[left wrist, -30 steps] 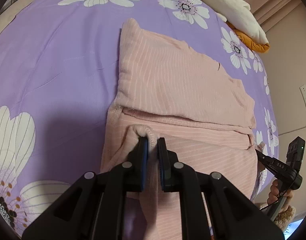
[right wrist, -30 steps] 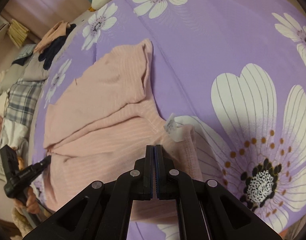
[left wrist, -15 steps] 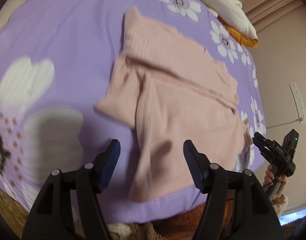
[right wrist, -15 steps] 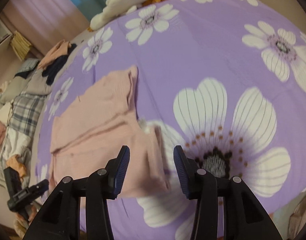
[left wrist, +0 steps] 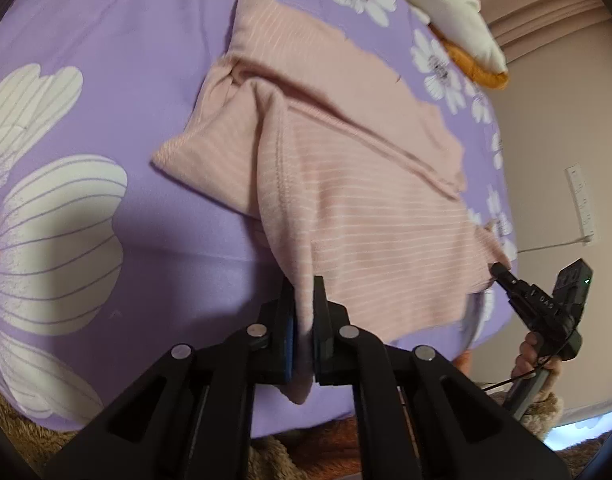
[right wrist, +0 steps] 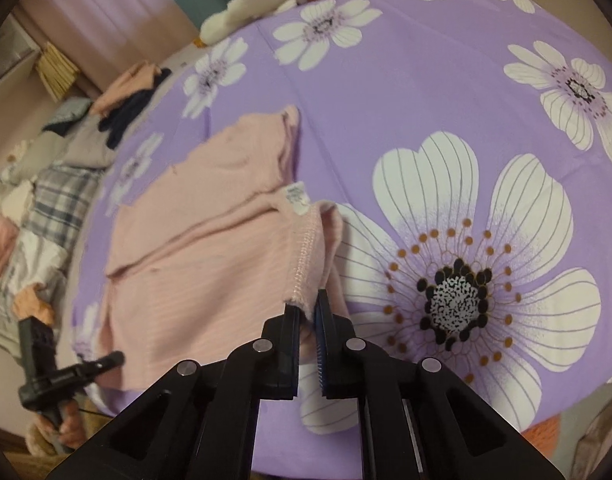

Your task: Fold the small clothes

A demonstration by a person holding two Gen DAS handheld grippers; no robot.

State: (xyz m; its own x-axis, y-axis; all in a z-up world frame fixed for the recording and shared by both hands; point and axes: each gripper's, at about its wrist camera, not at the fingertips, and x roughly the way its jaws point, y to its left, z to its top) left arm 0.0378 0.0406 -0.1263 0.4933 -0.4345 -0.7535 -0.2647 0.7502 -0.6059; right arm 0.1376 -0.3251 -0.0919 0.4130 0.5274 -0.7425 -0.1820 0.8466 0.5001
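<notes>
A pink striped garment (left wrist: pixel 358 184) lies partly folded on the purple flowered bedspread (left wrist: pixel 106 60). My left gripper (left wrist: pixel 304 312) is shut on the garment's near left corner by the bed's front edge. My right gripper (right wrist: pixel 307 316) is shut on the garment's (right wrist: pixel 210 248) near right corner, at the stitched hem below a white label (right wrist: pixel 298 198). The right gripper shows in the left wrist view (left wrist: pixel 502 270) at the cloth's far corner. The left gripper shows in the right wrist view (right wrist: pixel 114 358) at the opposite corner.
A white and orange pillow (left wrist: pixel 454 12) lies at the bed's far end. A pile of other clothes (right wrist: pixel 46 184) sits to the left in the right wrist view. The bed's front edge with brown fuzzy fabric (left wrist: pixel 290 452) is just below the grippers. A wall (left wrist: pixel 554 160) is to the right.
One second ago both grippers were shut on the cloth; half a second ago both were open and pulled back. Now both are shut on the garment's near corners.
</notes>
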